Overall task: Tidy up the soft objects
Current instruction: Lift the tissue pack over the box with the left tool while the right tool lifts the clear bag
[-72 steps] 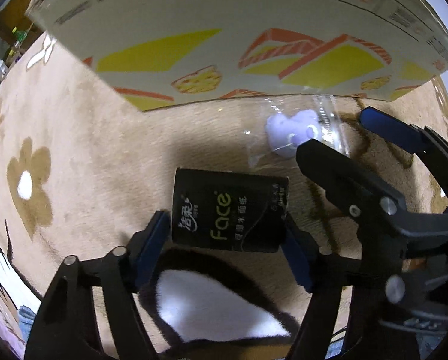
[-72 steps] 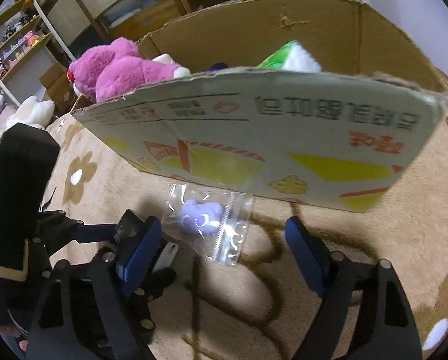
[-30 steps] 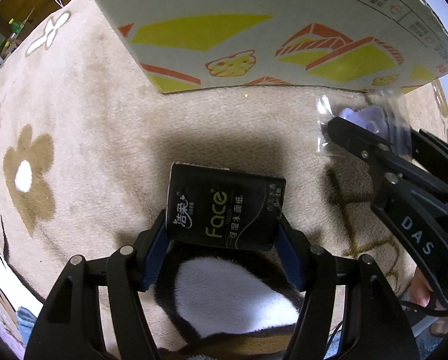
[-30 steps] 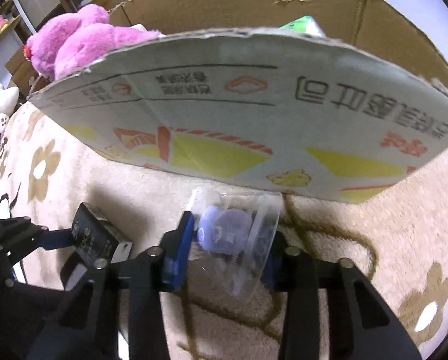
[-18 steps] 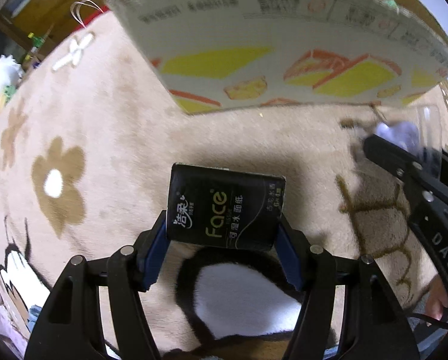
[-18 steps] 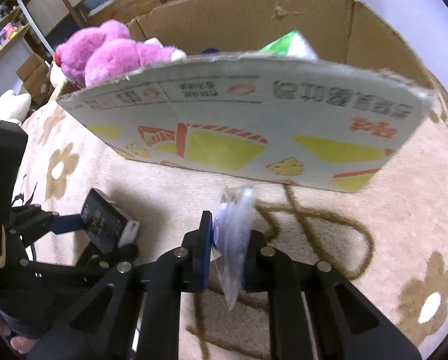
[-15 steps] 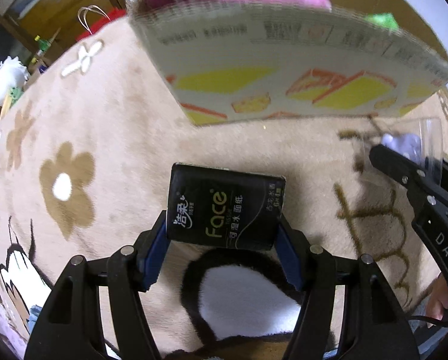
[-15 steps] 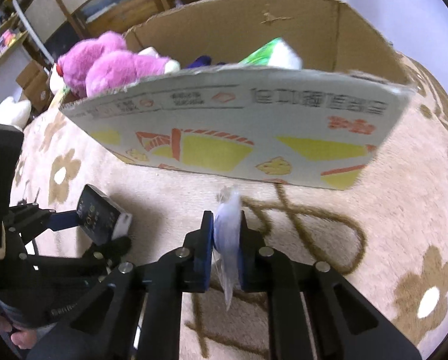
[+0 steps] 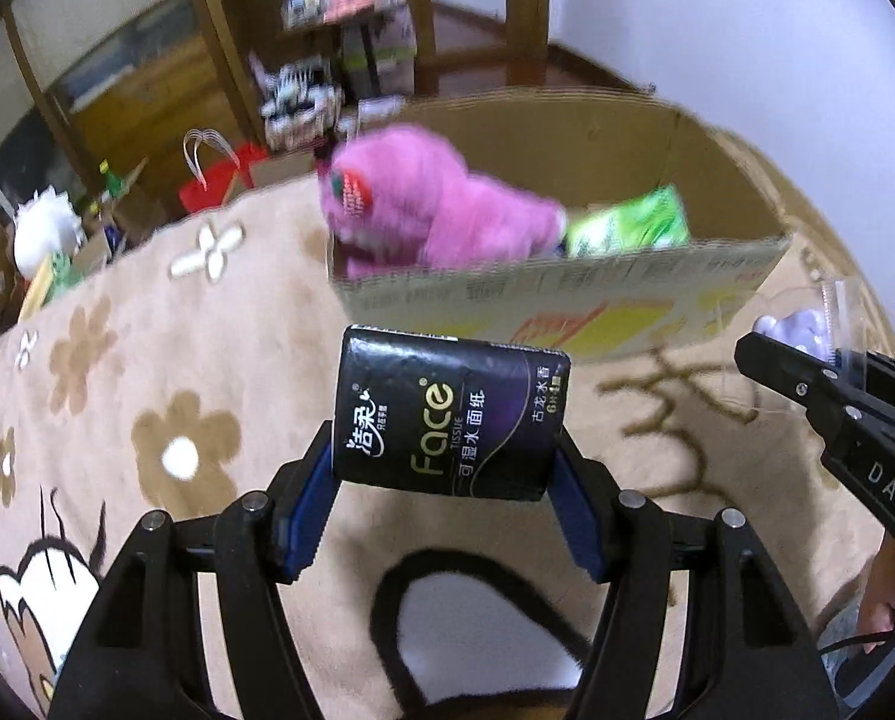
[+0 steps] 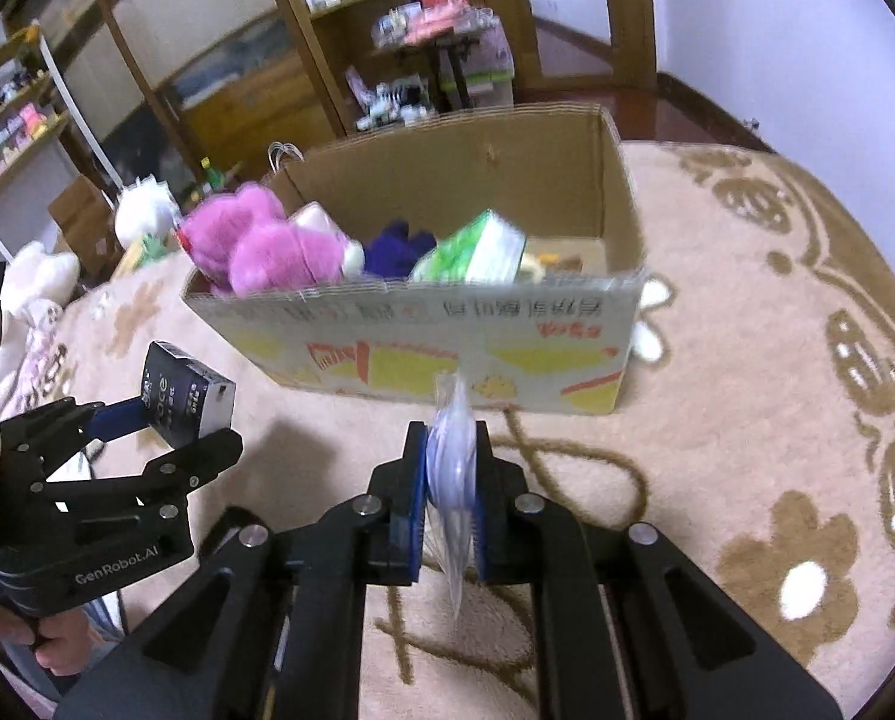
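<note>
My left gripper (image 9: 444, 468) is shut on a black tissue pack (image 9: 447, 414) marked "Face", held above the rug; the same pack (image 10: 186, 393) shows at the left of the right wrist view. My right gripper (image 10: 450, 480) is shut on a clear plastic bag (image 10: 450, 468) with a small lilac soft toy inside. That bag (image 9: 807, 324) pokes out past the right gripper's fingers at the right edge of the left wrist view. Ahead stands an open cardboard box (image 10: 447, 336) holding a pink plush (image 10: 267, 246), a green pack (image 10: 477, 252) and a dark blue item (image 10: 396, 249).
A beige rug (image 10: 747, 420) with brown flowers and a cartoon figure covers the floor. White plush toys (image 10: 33, 276) lie at the left. Wooden shelving (image 10: 327, 30) with small items stands behind the box. A person's hand (image 10: 45, 648) grips the left handle.
Both grippers have risen from the rug with their loads. The right jaws closed flat on the bag. The box's inside has come into view.
</note>
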A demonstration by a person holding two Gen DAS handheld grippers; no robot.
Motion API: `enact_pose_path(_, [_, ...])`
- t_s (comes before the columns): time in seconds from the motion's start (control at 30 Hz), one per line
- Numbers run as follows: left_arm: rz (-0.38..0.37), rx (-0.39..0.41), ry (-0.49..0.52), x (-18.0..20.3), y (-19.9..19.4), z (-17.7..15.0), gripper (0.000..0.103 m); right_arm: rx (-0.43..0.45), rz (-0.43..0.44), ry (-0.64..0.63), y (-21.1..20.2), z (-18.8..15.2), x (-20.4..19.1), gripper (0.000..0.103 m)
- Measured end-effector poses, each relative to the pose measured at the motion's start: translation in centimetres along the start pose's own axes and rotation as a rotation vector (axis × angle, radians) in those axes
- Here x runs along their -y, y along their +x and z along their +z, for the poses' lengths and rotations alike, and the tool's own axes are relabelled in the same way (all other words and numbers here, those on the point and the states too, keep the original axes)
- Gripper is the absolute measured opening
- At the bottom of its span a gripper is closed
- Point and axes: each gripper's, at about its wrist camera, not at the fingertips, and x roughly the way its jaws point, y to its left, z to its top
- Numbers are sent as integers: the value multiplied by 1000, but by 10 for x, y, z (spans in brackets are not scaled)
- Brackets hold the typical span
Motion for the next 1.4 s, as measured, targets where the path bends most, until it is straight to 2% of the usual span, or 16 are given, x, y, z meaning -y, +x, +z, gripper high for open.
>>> enact_pose_path(0.23, [6, 170, 63, 19, -28, 22, 64, 144, 12, 0, -36, 14, -3, 13])
enact_pose_path(0.47, [27, 329, 93, 22, -42, 34, 64, 265, 9, 5, -56, 22, -4, 13])
enact_pose_path(0.7, [27, 397, 71, 25, -45, 58, 64, 315, 14, 9, -57, 30, 2, 13])
enact_pose_path(0.93, [21, 409, 121, 31, -34, 74, 64, 323, 11, -3, -48, 38, 4, 13])
enact_pose_path(1.03, [31, 384, 137, 34, -23, 79, 64, 319, 16, -1, -43, 41, 5, 13])
enact_pose_path(1.4, [17, 335, 117, 31, 1, 89, 65, 337, 35, 8, -27, 51, 8, 14])
